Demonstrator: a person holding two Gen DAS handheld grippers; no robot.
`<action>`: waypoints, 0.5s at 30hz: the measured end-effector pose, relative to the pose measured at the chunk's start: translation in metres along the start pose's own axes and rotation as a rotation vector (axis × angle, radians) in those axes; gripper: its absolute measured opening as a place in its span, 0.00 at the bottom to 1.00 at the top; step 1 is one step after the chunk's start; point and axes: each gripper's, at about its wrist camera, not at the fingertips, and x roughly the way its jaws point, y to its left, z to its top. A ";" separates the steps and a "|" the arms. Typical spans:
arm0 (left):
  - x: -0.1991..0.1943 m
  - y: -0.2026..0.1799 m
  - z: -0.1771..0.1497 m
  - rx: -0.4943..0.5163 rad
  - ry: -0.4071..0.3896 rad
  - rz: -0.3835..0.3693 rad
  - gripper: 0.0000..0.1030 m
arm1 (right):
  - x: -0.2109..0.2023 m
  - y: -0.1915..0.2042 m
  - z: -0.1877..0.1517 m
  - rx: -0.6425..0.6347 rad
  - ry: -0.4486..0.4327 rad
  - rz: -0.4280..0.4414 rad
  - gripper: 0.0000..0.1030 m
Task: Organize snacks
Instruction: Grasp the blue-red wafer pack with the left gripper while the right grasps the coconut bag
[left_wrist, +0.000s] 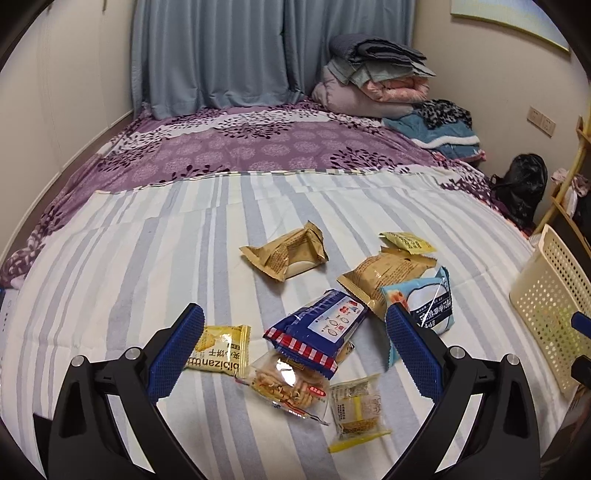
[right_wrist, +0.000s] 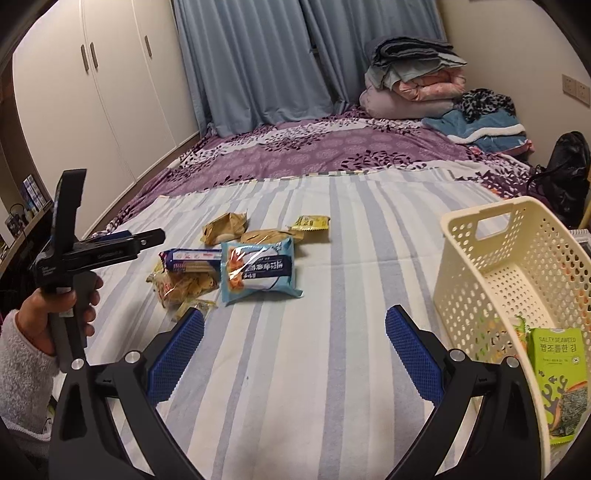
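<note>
Pick phase, as I read it: left tongs (left_wrist: 295, 343) are spread wide with nothing between them, hovering above the snack pile on the bed (left_wrist: 147, 266). Right tongs (right_wrist: 294, 347) are also apart and holding nothing, over bare striped sheet between the pile and the cream basket (right_wrist: 476, 229).

Basket sits on the bed to my right, open side tilted toward me. One green seaweed pack (right_wrist: 557, 380) is already in it, near corner, standing roughly upright; something else sits behind it, can't tell what. So sorting is barely started: most packets are still out.

Nearest target for the left tongs looks like the blue striped-end packet (left_wrist: 317, 328). It lies flat on top of a clear noodle-snack bag (left_wrist: 291, 387), overlapping it. Long axis runs diagonally, near-left to far-right, striped crimped end pointing toward me. My jaw opening lies roughly across the view, so I'd judge a slight wrist twist is needed to close across its short side, then descend.

Others:
- yellow biscuit packet (left_wrist: 221, 349), flat, just beside my left pad
- small clear cake packet (left_wrist: 356, 410), long axis pointing away from me
- light blue packet (left_wrist: 424, 306) by the right pad, partly under it in view
- two tan packets (left_wrist: 288, 254) and a small yellow sachet (left_wrist: 406, 242) farther back

Risk: pinching the blue packet may drag the noodle bag beneath it.
</note>
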 end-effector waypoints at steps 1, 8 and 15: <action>0.006 -0.003 0.000 0.027 0.007 -0.013 0.97 | 0.002 0.001 -0.001 -0.003 0.010 0.007 0.95; 0.054 -0.021 -0.008 0.198 0.108 -0.063 0.97 | 0.012 0.014 -0.009 -0.041 0.048 0.017 0.95; 0.082 -0.029 -0.007 0.244 0.169 -0.074 0.97 | 0.015 0.008 -0.009 -0.023 0.062 0.014 0.95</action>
